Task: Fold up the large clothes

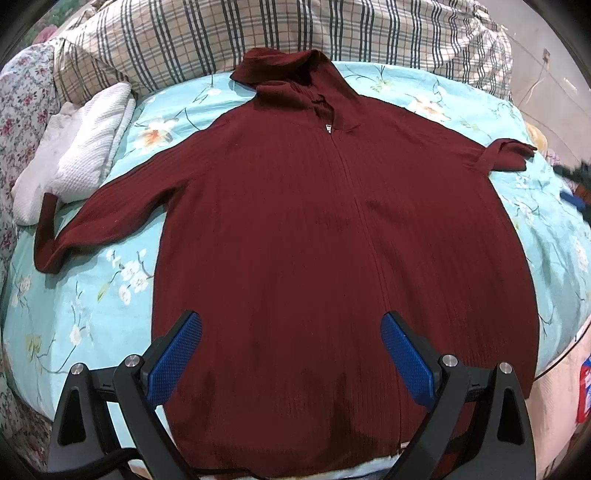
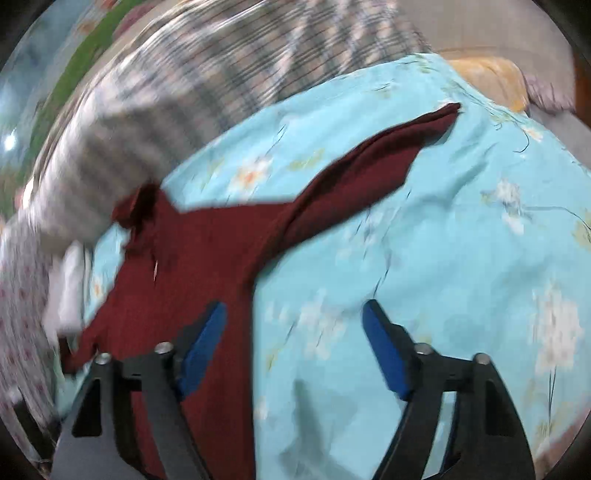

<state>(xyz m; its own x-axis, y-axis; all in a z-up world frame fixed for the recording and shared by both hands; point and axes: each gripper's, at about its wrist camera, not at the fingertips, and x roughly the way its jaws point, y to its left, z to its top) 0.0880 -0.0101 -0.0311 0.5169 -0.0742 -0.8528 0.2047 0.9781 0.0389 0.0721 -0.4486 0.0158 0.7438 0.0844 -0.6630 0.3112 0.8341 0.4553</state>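
Note:
A dark red ribbed zip-up hooded cardigan (image 1: 314, 221) lies flat, front up, on a light blue floral bed sheet (image 1: 92, 314), hood towards the pillows and both sleeves spread out. My left gripper (image 1: 291, 332) hovers open over the lower hem with nothing between its blue pads. The right wrist view is blurred. There the cardigan (image 2: 207, 258) fills the left side and its right sleeve (image 2: 388, 151) stretches up and to the right. My right gripper (image 2: 293, 321) is open above the garment's right edge, its left finger over red cloth, its right finger over bare sheet, gripping nothing.
A plaid quilt (image 1: 295, 33) is piled at the head of the bed. A white textured towel (image 1: 81, 151) lies at the left by the left sleeve cuff. Floral bedding (image 1: 22, 110) borders the left side. The bed edge (image 1: 561, 369) curves away at the lower right.

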